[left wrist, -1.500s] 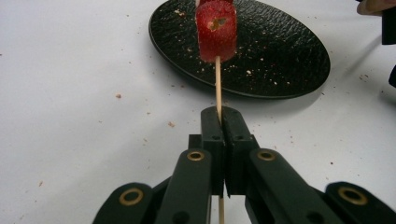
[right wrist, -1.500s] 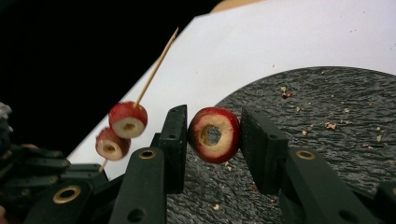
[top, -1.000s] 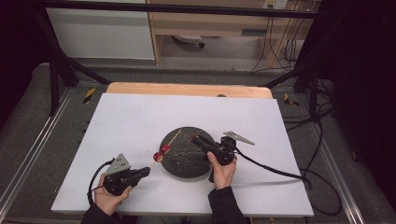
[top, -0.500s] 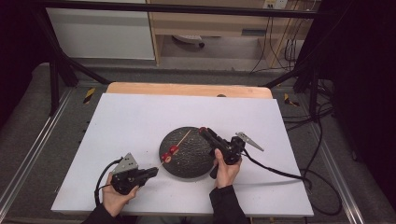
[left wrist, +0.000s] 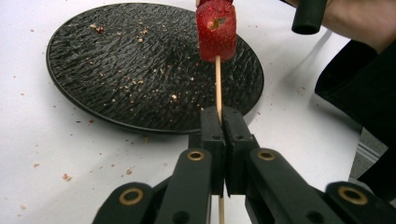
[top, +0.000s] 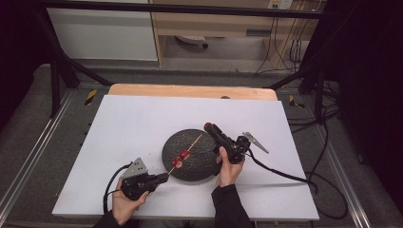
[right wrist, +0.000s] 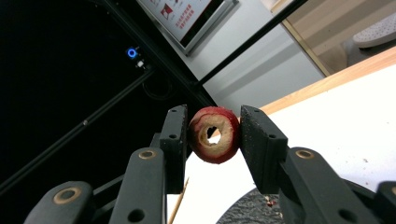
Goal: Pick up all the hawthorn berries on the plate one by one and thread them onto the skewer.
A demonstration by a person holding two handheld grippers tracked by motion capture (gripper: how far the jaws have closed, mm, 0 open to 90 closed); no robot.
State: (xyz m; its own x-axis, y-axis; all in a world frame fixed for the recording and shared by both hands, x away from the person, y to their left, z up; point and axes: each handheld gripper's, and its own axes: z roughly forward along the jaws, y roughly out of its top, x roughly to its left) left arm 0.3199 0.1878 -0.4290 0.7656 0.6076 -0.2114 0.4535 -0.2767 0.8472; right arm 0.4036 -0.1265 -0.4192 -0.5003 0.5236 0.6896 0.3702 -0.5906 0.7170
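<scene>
A thin wooden skewer (top: 190, 148) slants over the dark round plate (top: 204, 166), with red fruit pieces (top: 180, 157) threaded on it. My left gripper (top: 164, 177) is shut on the skewer's near end at the plate's front-left edge. In the left gripper view the skewer (left wrist: 217, 81) rises from the closed left gripper (left wrist: 223, 116) to a red fruit piece (left wrist: 215, 30) over the plate (left wrist: 130, 70). My right gripper (top: 208, 127), raised over the plate's far side, is shut on a red fruit ring (right wrist: 214, 134) with a hole through its middle. The skewer's tip (right wrist: 178, 204) shows below that ring.
The plate lies on a white tabletop (top: 133, 128) with a wooden strip (top: 190, 91) along its far edge. Red crumbs are scattered on the plate (left wrist: 149, 42) and on the table around it. A cable (top: 280, 173) trails from the right gripper across the table's right side.
My left gripper has shifted right toward the plate, carrying the skewer and its fruit with it. The right gripper's tip has moved slightly farther back and right, still holding the fruit ring.
</scene>
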